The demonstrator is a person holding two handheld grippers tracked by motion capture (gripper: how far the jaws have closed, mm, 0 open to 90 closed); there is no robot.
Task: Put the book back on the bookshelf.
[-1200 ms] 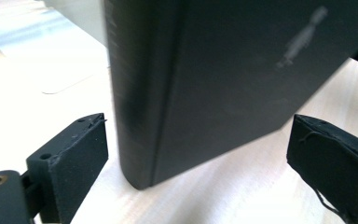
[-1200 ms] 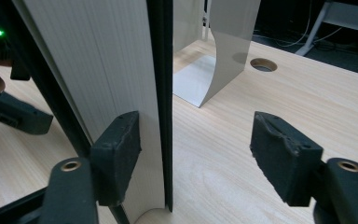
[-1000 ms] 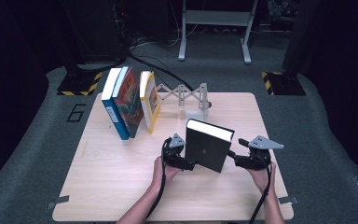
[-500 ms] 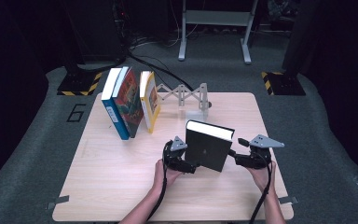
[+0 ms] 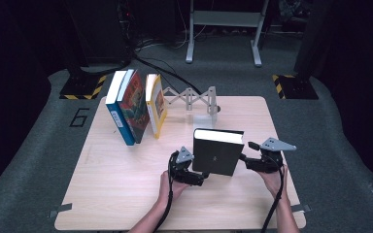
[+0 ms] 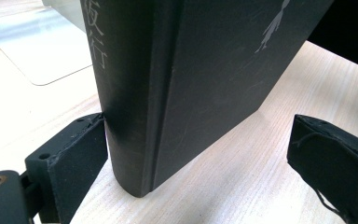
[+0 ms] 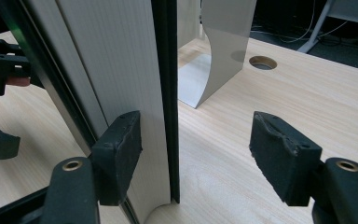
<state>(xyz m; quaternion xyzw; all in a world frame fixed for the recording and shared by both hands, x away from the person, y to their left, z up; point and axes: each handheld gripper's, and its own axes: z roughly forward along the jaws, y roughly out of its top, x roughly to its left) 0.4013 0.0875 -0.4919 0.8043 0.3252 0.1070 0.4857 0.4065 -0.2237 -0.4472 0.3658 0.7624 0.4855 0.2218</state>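
Note:
A black hardcover book (image 5: 217, 154) stands upright on the wooden table (image 5: 126, 194), its white page block on top. My left gripper (image 5: 199, 177) is at the book's lower left corner. In the left gripper view it (image 6: 196, 140) is open around the spine (image 6: 130, 93), which touches the left pad (image 6: 81, 149); the other pad (image 6: 331, 163) stands well clear. My right gripper (image 5: 245, 160) is at the book's right edge. In the right gripper view it (image 7: 196, 140) is open around the page edge (image 7: 116, 70) and the rear cover, with one pad (image 7: 121, 149) against the pages.
Three books (image 5: 135, 104) lean together at the back left of the table. A grey folding rack (image 5: 189, 98) with an upright metal bookend (image 7: 223, 42) stands behind the black book. A round hole (image 7: 262, 61) is cut in the tabletop beyond it.
My left gripper has edged slightly right, closer to the book's spine. The book and the right gripper have stayed where they were.

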